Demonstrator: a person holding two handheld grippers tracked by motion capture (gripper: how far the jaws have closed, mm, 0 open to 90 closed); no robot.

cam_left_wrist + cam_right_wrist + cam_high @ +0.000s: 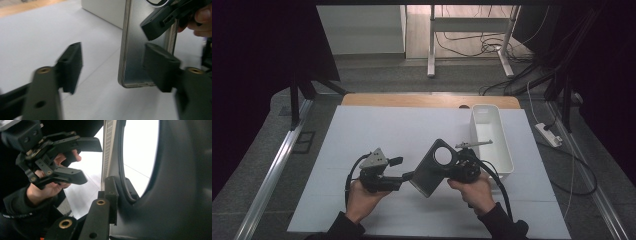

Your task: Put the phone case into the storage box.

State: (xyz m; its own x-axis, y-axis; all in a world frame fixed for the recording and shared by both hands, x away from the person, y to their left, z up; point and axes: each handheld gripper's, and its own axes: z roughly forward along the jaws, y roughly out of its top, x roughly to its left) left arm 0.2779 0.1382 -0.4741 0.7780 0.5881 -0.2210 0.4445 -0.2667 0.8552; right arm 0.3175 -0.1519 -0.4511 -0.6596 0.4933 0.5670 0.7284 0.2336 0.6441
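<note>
The right gripper (455,167) pinches a flat grey metal plate with a round hole (434,167) — held tilted above the table (377,130). The left gripper (408,176) is spread, one jaw beside the plate's lower edge.

High view overhead, both tongs views close on the plate (432,167).

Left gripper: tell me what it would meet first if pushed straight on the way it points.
Probably the flat grey metal plate with the round hole, held in the right gripper. The open left gripper already has one jaw beside the plate's lower corner; depth is unclear.
</note>
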